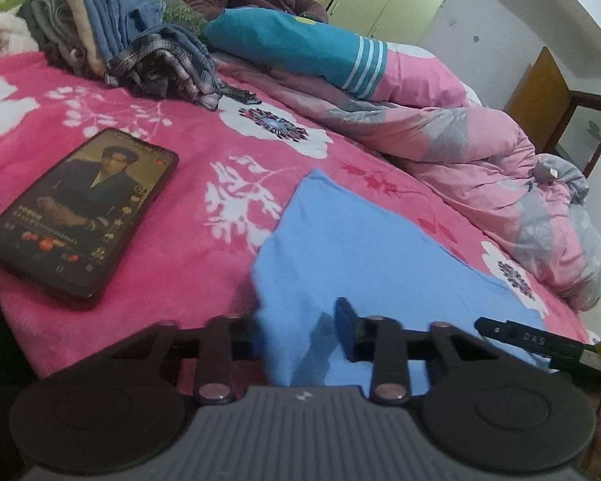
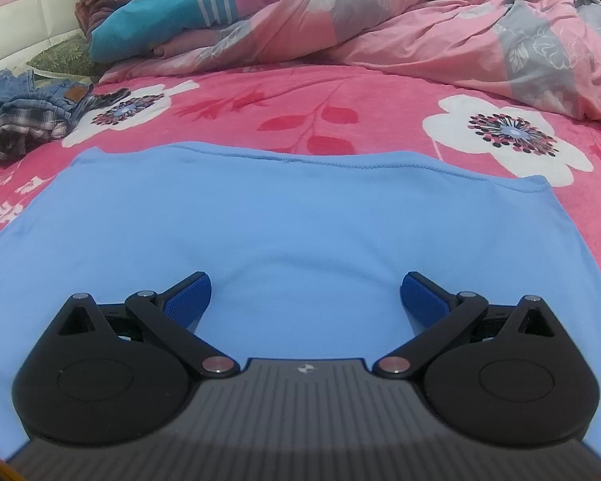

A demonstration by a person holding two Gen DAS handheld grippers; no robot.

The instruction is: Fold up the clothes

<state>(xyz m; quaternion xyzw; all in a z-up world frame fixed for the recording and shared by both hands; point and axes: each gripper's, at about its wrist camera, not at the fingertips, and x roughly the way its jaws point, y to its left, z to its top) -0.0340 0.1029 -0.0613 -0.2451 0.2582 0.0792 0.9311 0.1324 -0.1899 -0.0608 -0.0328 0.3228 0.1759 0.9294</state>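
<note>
One light-blue garment (image 2: 284, 232) lies under two claws: left (image 1: 300, 332) pinching it, right (image 2: 305, 300) wide open, empty.

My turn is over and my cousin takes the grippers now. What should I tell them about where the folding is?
Left gripper: jaws narrow at the edge of the blue garment; a firm grip is unclear.
Right gripper: open, over the same garment, holding nothing.
Garment lies flat on the pink blanket; other clothes are piled beyond the phone.
Done: spread out. Left: every fold.
</note>
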